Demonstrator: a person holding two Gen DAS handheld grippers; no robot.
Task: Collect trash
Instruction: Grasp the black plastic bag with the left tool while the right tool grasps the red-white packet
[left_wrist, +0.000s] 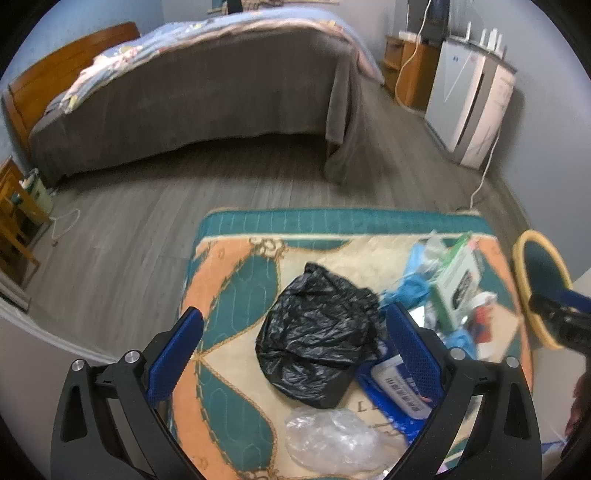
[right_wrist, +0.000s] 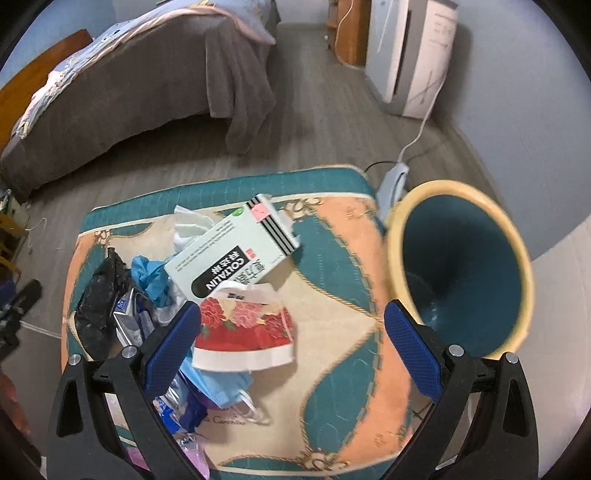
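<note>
Trash lies on a patterned teal and orange mat (left_wrist: 236, 280). In the left wrist view my left gripper (left_wrist: 293, 345) is open above a crumpled black plastic bag (left_wrist: 317, 336), with a clear plastic bag (left_wrist: 332, 439) below it. In the right wrist view my right gripper (right_wrist: 293, 343) is open above a red floral carton (right_wrist: 245, 332). A pale green Coltalin box (right_wrist: 232, 251), blue gloves (right_wrist: 151, 275), white tissue (right_wrist: 190, 225), a blue mask (right_wrist: 225, 387) and the black bag (right_wrist: 99, 299) lie around it. A teal bin with a yellow rim (right_wrist: 461, 266) stands at the mat's right edge.
A bed with a grey cover (left_wrist: 192, 99) stands beyond the mat across a grey wood floor (left_wrist: 122, 229). A white appliance (left_wrist: 472, 107) and its cord stand at the right wall. A wooden stand (left_wrist: 18, 218) is at the far left. A power strip (right_wrist: 395, 181) lies behind the bin.
</note>
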